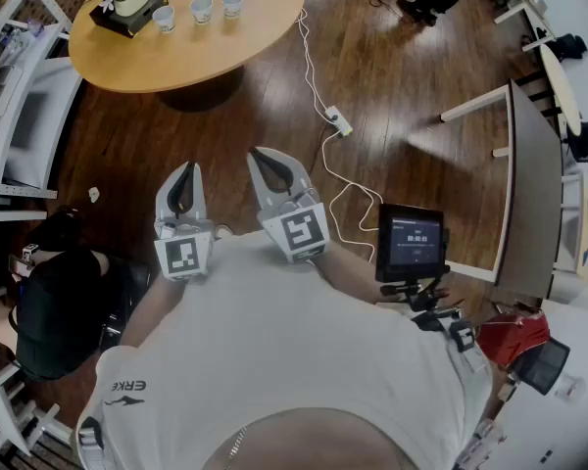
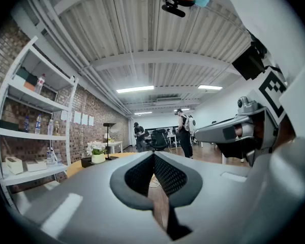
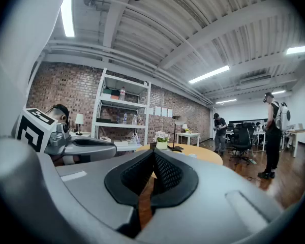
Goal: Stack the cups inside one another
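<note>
Three small pale cups [image 1: 164, 18], [image 1: 202, 9], [image 1: 233, 4] stand in a row, apart from each other, on the round wooden table [image 1: 186, 52] at the top left of the head view. My left gripper [image 1: 185, 169] and right gripper [image 1: 262, 155] are held side by side close to my body, over the wooden floor and well short of the table. Both are shut with nothing between the jaws, as the left gripper view [image 2: 153, 154] and the right gripper view [image 3: 153, 151] also show. The table edge [image 3: 211, 154] lies far ahead in the right gripper view.
A potted white flower on a black tray [image 1: 125, 3] sits left of the cups. A power strip with white cable [image 1: 338, 120] lies on the floor. White shelves [image 1: 10, 86] stand left, a white desk [image 1: 524, 164] right. A person sits at lower left [image 1: 64, 292].
</note>
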{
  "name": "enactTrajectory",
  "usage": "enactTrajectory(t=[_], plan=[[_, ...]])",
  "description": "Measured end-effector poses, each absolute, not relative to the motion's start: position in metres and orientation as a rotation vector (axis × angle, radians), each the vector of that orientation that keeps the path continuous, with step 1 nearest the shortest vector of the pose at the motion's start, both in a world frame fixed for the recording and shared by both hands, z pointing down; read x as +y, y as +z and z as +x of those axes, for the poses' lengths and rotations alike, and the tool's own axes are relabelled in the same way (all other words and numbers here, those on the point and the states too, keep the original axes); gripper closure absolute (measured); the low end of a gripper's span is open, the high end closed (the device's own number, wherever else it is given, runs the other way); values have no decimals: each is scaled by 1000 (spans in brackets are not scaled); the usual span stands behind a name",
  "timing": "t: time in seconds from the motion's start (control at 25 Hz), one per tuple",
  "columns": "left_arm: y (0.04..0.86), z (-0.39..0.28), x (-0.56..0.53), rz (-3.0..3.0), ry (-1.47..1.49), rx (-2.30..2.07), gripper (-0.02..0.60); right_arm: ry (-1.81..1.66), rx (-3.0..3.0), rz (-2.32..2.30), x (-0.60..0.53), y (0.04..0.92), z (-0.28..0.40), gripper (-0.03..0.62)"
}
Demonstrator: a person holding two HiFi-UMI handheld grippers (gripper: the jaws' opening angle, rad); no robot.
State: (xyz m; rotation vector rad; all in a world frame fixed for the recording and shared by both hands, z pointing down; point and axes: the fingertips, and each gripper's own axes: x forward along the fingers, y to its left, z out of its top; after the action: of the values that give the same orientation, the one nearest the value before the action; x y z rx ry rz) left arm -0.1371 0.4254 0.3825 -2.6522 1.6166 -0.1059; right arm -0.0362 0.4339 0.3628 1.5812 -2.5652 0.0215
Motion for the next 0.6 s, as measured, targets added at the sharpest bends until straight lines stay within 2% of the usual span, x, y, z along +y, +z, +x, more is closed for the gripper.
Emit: enactTrajectory(t=[0.6], plan=[[395, -178, 421, -2682, -153, 1592, 580, 28, -2521, 1583, 433, 370, -74, 580]])
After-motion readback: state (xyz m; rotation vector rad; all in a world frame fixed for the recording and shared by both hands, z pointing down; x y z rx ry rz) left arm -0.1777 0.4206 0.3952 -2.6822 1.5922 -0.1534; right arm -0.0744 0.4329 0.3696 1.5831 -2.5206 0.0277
